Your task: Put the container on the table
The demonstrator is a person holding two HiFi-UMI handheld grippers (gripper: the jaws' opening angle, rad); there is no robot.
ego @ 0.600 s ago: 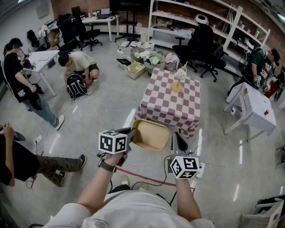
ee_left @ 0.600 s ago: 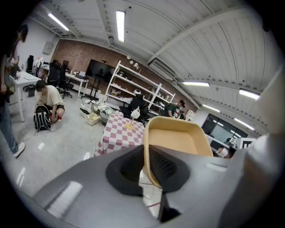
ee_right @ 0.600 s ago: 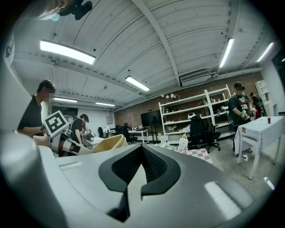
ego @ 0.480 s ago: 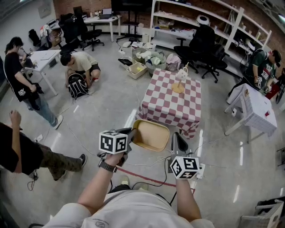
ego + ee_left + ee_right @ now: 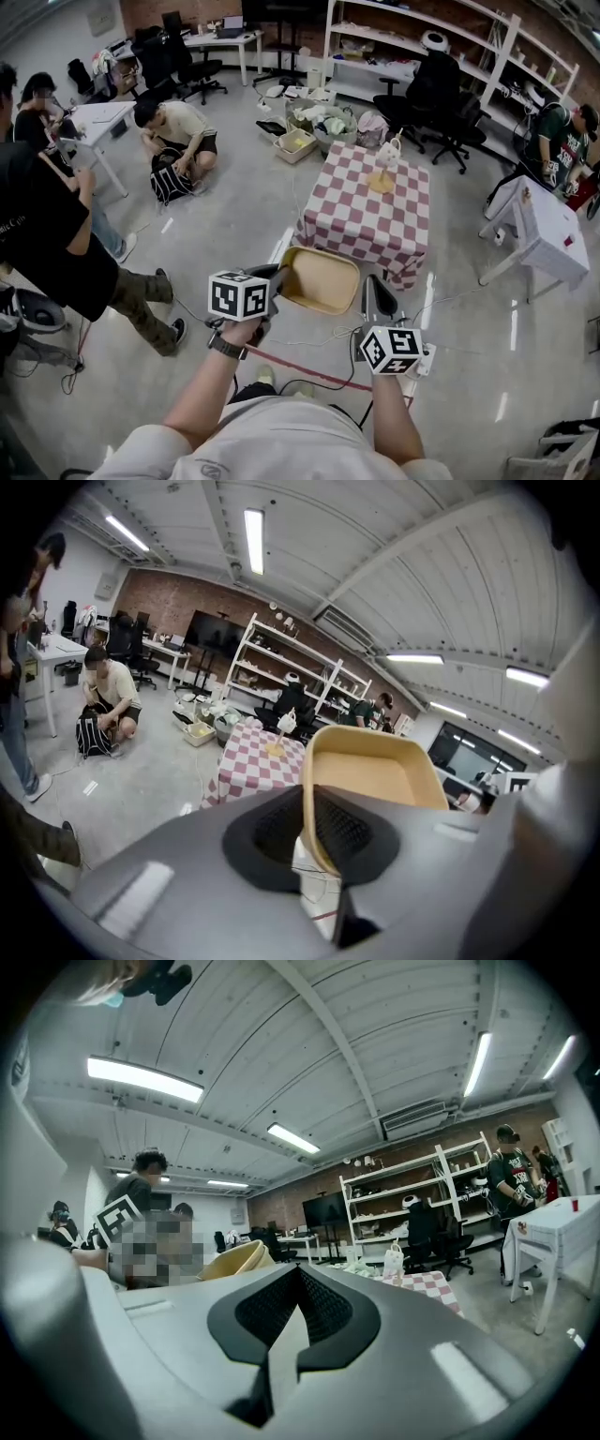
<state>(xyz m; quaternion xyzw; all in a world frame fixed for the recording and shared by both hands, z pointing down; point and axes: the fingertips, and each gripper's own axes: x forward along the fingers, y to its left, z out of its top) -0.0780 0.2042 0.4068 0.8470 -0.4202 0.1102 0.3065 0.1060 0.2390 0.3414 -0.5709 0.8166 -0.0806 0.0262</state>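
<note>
In left tongs (image 5: 275, 281), container (image 5: 323, 281) unmoved; bystander (image 5: 47, 234) stepped closer.

support: tabletop (image 5: 361, 223), red-and-white checked cloth hanging down its sides | on it: tan round base (image 5: 381, 183) near far edge, small white object (image 5: 386, 150) atop | below: grey floor (image 5: 234, 220), loose cables (image 5: 314, 336)

No legible text anywhere; black shirt (image 5: 39, 230) print too blurred
</note>
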